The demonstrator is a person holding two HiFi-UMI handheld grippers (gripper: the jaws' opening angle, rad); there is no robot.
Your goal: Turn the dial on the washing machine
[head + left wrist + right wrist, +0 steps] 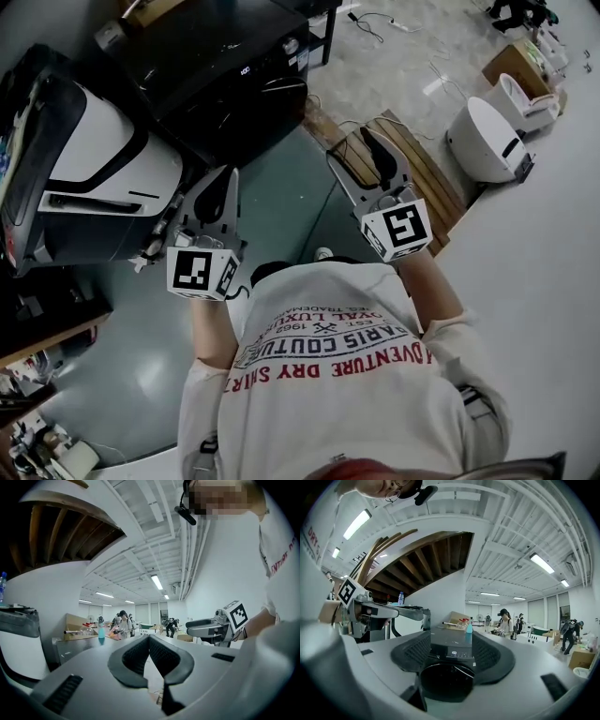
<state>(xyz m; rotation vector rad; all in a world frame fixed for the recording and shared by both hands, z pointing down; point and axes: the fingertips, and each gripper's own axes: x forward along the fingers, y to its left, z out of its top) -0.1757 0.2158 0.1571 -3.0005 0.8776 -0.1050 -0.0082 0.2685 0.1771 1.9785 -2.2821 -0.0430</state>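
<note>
In the head view the washing machine (225, 75) stood well apart at 11 o'clock of both grippers, so a hasty reach could have struck its panel beside the dial, which was too small to pick out. Only the view from the right gripper (452, 635) framed it at 12 o'clock between wide, empty jaws. The left gripper (149, 638), jaws closed on nothing, faced the room.

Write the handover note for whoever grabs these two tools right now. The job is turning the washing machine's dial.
Left tool: shut, nothing in it, held in the air.
Right tool: open, empty, aimed at the black washing machine and well short of it.
Things: the machine stands ahead of the person, its round door and lit display facing the right tool. The dial cannot be made out from here.
Done: nothing yet; neither tool touches the machine.
Left to do: close in, find the dial, grip it, turn it.
</note>
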